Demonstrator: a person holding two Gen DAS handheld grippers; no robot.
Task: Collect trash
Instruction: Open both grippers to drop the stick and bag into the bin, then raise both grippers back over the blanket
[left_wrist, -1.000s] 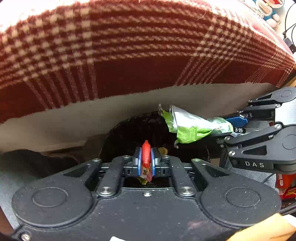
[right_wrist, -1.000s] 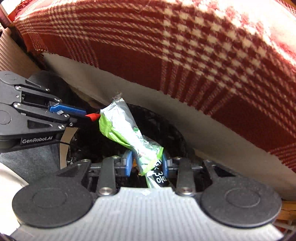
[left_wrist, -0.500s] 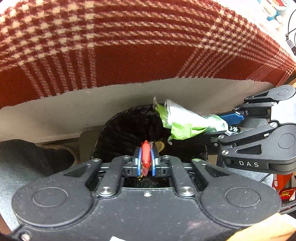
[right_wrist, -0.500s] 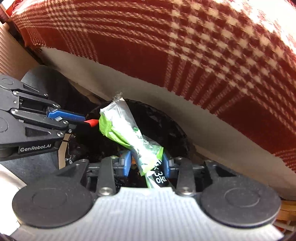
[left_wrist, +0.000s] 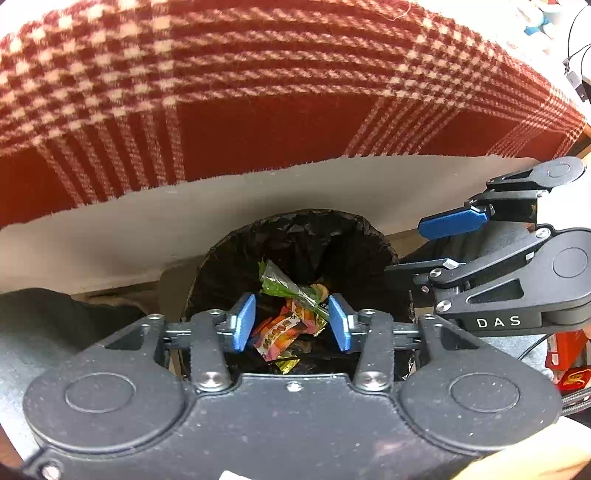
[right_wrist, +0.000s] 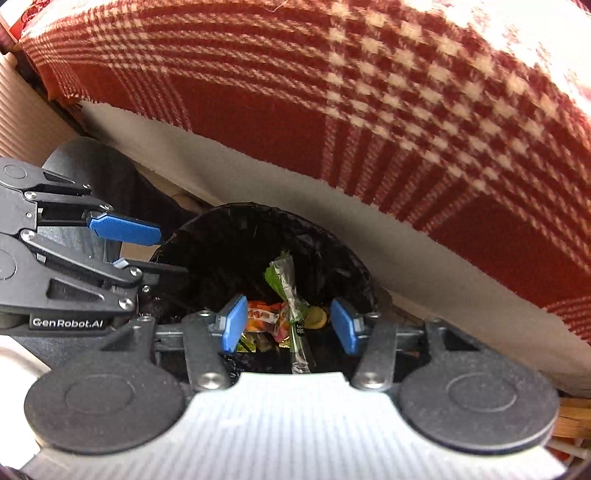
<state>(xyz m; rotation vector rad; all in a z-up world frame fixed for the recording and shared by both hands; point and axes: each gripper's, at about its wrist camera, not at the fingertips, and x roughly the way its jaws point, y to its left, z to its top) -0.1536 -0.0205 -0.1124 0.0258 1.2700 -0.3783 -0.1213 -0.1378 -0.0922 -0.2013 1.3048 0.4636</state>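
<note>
Blue fingers of left gripper (left_wrist: 291, 326) and right gripper (right_wrist: 290, 324) just spreading, empty, steeply down over bin (left_wrist: 295, 232).

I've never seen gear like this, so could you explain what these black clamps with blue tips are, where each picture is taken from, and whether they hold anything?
They are two hand-held grippers; a person carries one in each hand, with no robot arm. Each has a camera looking along its fingers, so one picture comes from the left gripper and one from the right gripper. Both point down into a bin lined with a black bag, beside a red checked cloth. Their jaws have just been opening and hold nothing. A green wrapper and an orange wrapper lie in the bin.
</note>
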